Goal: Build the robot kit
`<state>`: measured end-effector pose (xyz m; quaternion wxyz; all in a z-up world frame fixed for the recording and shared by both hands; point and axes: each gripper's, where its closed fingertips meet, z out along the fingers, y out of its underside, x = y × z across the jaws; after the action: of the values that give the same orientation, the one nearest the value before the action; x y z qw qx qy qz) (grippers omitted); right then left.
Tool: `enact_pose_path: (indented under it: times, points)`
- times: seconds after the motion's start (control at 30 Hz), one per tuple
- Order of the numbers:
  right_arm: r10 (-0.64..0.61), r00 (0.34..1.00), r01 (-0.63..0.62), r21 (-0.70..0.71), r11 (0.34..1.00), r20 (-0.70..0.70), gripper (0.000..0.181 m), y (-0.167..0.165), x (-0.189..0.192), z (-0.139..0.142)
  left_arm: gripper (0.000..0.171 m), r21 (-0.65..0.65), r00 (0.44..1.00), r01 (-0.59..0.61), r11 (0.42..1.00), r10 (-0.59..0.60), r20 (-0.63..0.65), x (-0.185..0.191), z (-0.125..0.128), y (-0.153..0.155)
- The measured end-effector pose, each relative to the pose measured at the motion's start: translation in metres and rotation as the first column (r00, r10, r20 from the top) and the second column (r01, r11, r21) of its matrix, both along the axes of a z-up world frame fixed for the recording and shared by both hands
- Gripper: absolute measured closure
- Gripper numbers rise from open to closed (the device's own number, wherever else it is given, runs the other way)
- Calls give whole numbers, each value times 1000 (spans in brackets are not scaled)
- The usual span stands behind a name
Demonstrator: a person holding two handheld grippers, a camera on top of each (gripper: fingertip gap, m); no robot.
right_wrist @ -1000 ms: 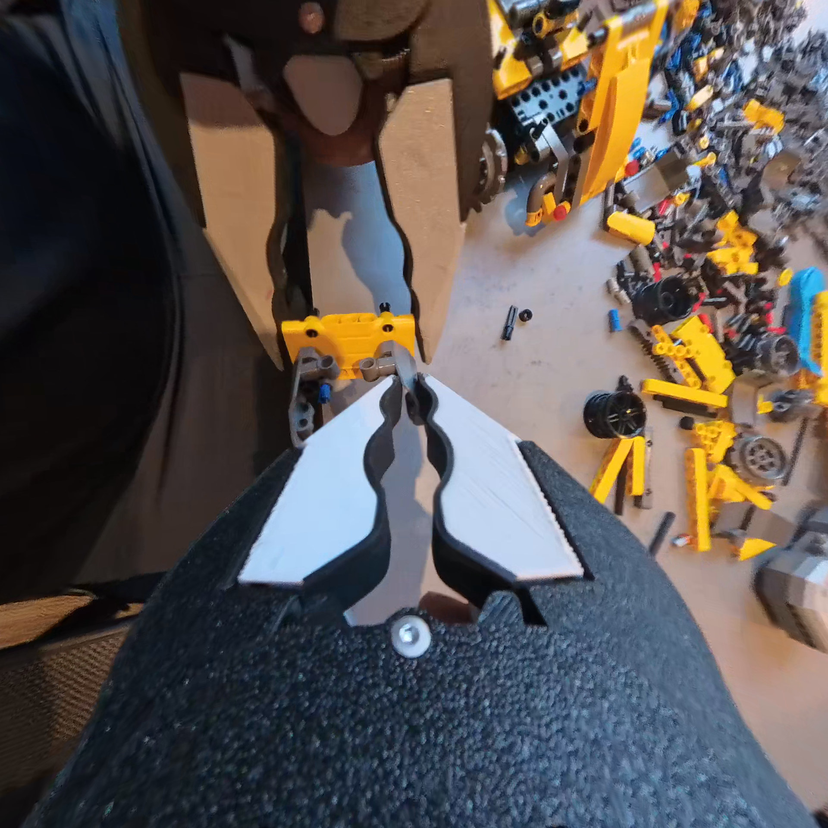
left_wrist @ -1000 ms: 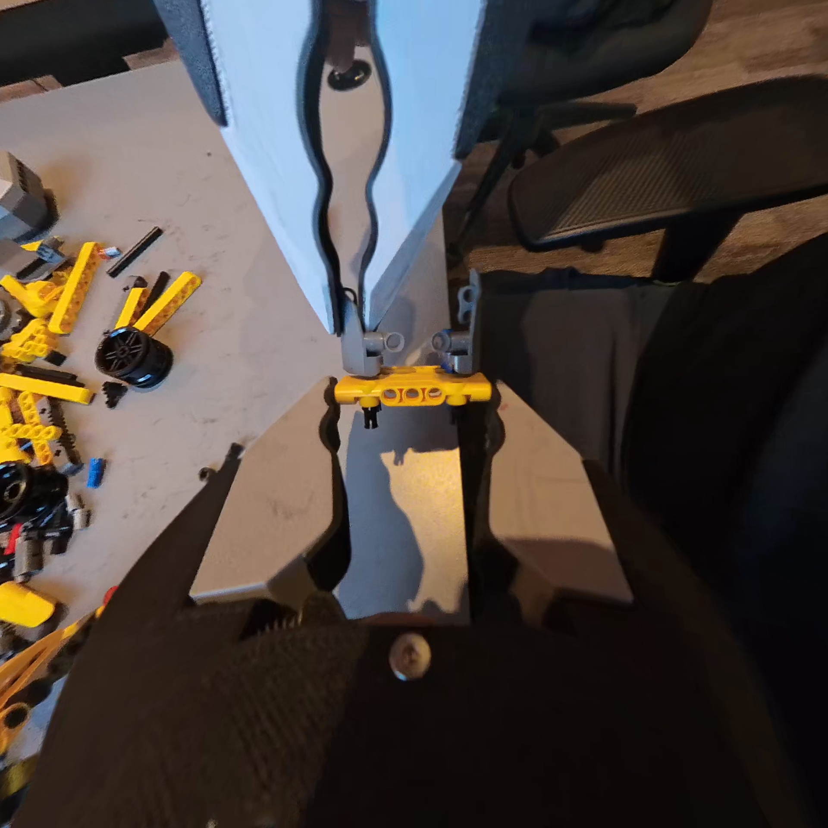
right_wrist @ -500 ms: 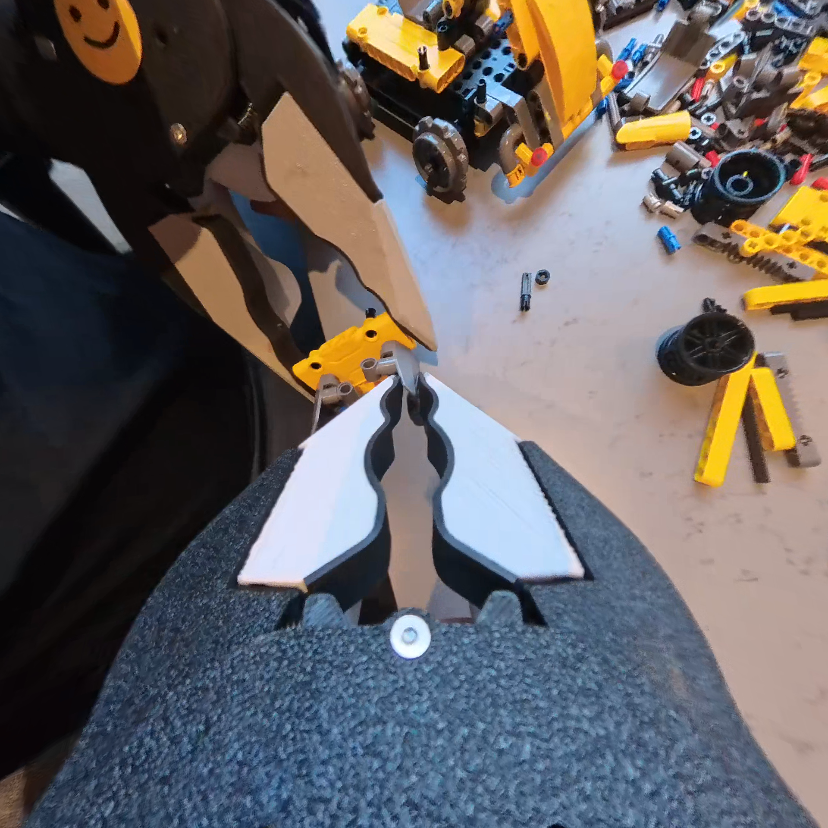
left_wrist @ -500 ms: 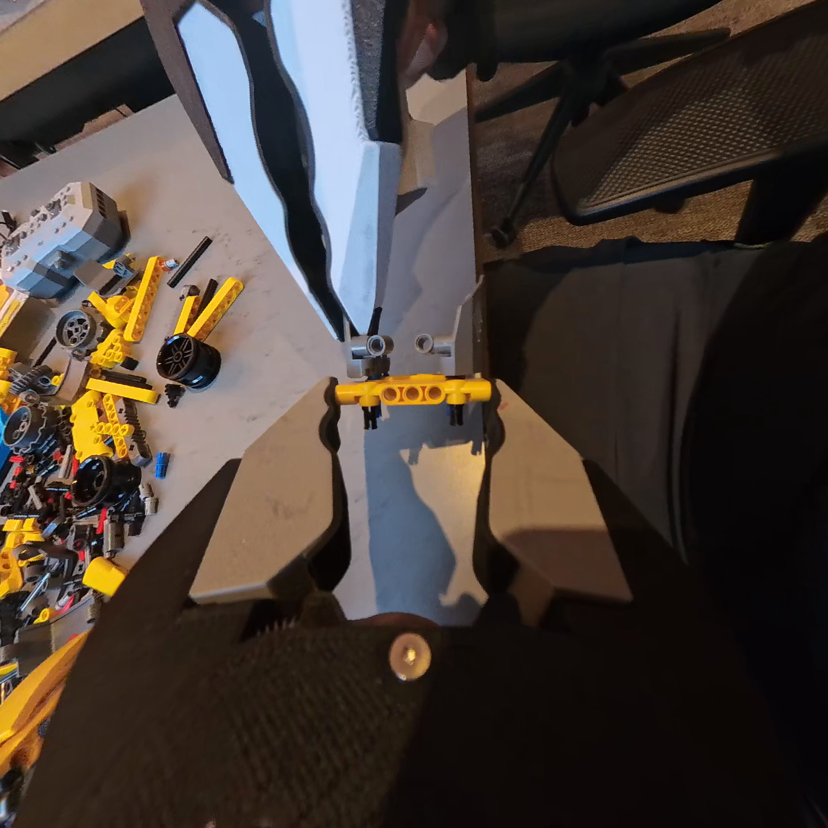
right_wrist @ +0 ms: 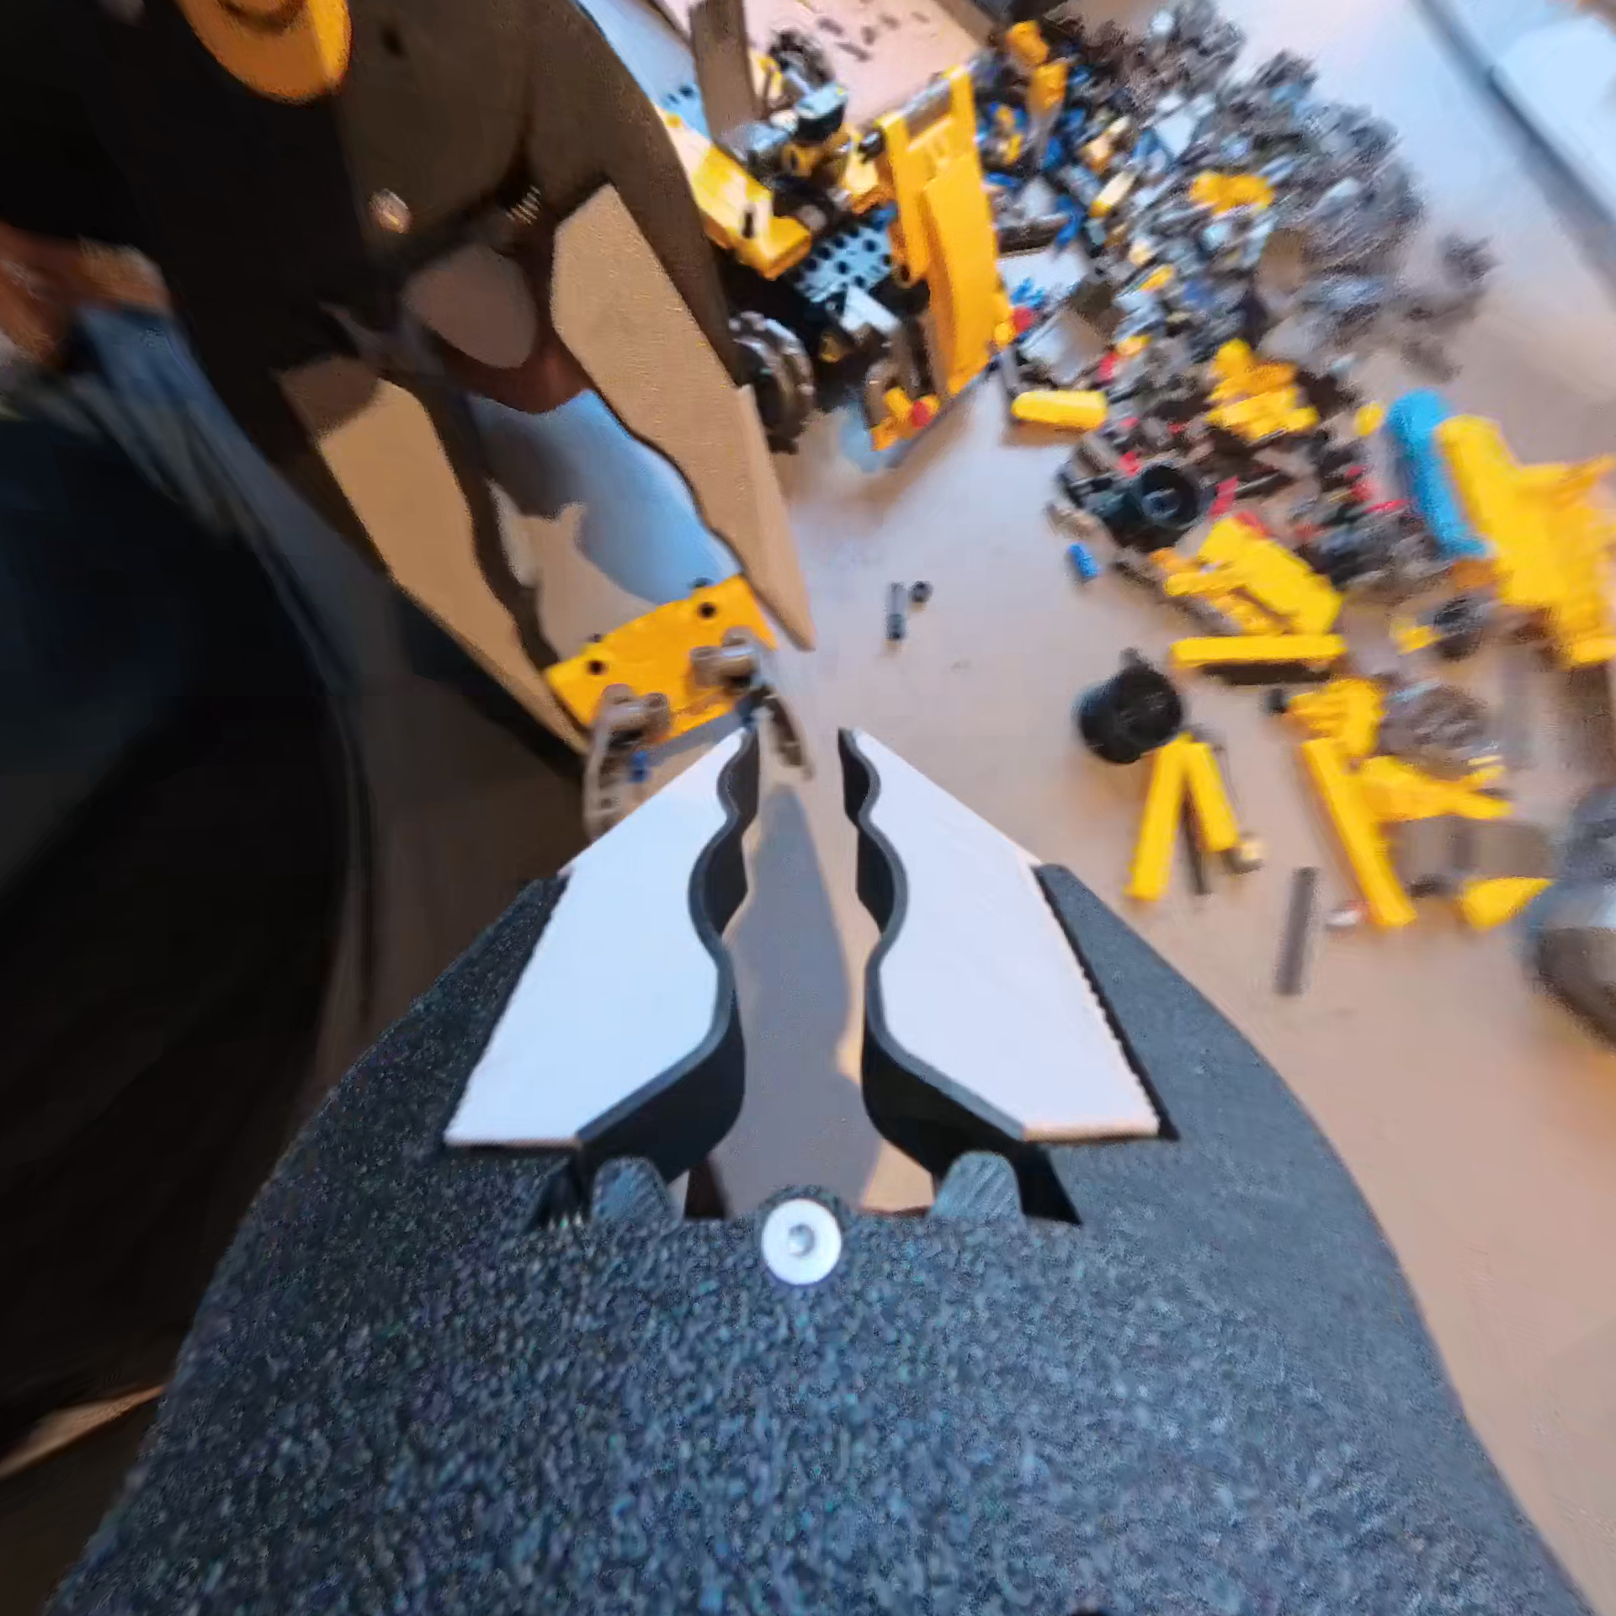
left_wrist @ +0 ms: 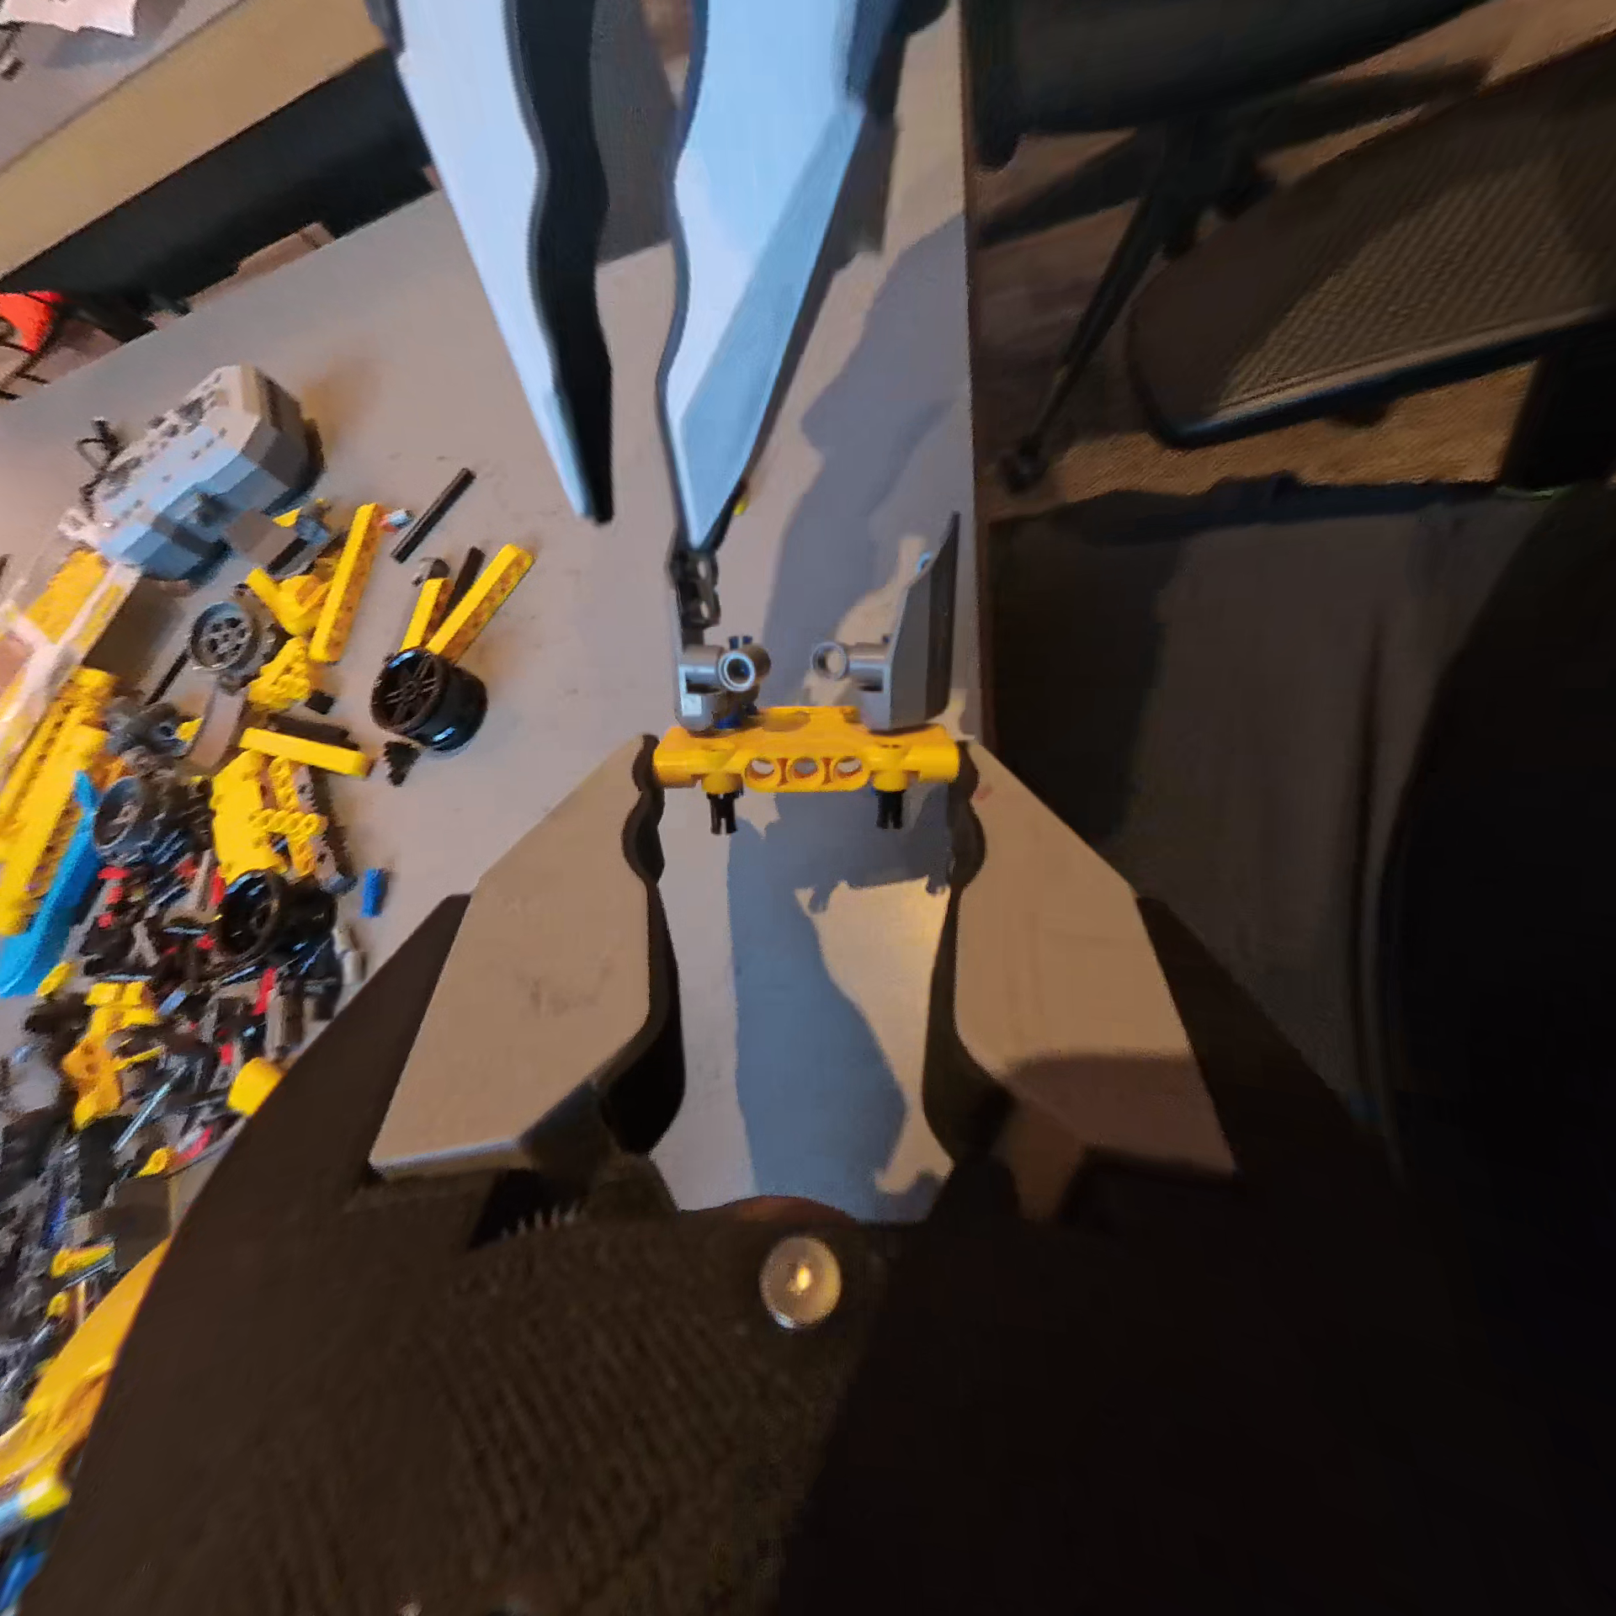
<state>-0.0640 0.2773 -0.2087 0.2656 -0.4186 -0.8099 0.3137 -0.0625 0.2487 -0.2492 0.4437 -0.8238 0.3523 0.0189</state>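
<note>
My left gripper (left_wrist: 804,774) is shut on a yellow holed frame piece (left_wrist: 761,750), held above the table's near edge. Two grey connectors (left_wrist: 724,675) stand on the frame's top. The right-hand one carries a grey panel (left_wrist: 918,630). A small dark link (left_wrist: 695,581) sticks up from the left connector. My right gripper (right_wrist: 796,743) is open, with its white fingertips (left_wrist: 700,490) just past that link (right_wrist: 783,730), which lies close to the left finger. The frame also shows in the right wrist view (right_wrist: 647,651), between the left gripper's tan fingers (right_wrist: 665,420).
Loose yellow, black and grey parts cover the table (left_wrist: 542,665), among them a black wheel (left_wrist: 428,700) and a grey block (left_wrist: 201,472). A part-built yellow vehicle (right_wrist: 944,245) stands farther off. Two small black pins (right_wrist: 901,603) lie near the grippers. An office chair (left_wrist: 1364,262) stands beyond the table edge. Left tips to right tips: about 5 centimetres. The black wheel (left_wrist: 428,700) is about 12 centimetres from both grippers' fingertips. The right camera catches it too, in the right wrist view (right_wrist: 1124,709).
My right gripper was shut at the left grey connector; now its fingers have parted and drawn back a little. The left gripper still holds the yellow frame.
</note>
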Motion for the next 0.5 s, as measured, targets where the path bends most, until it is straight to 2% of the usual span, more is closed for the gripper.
enact_pose_path:
  times: [0.1,0.17,0.2,0.27,0.37,0.43,0.5]
  points:
    - [-1,995,26,-255,967,96,161,-22,13,-3,107,9,999,-23,1000,23,22,-1,3,1]
    - [22,987,31,-330,944,157,155,-37,19,-14,107,14,1000,-27,1000,27,9,-2,4,2]
    - [28,984,32,-334,942,174,159,-41,20,-20,107,12,1000,-26,1000,26,3,-1,4,2]
    - [23,983,35,-310,950,182,171,-44,19,-28,107,12,1000,-17,1000,17,4,1,4,2]
    - [33,985,15,-283,959,167,172,-47,16,-31,107,-6,999,-23,1000,23,-36,-2,1,0]
    - [88,991,-69,-181,981,101,172,-50,18,-31,107,-31,1000,-4,1000,4,-18,0,-2,-4]
    - [163,987,-163,-17,986,10,175,-53,20,-28,107,-44,1000,13,999,-13,20,3,-2,-6]
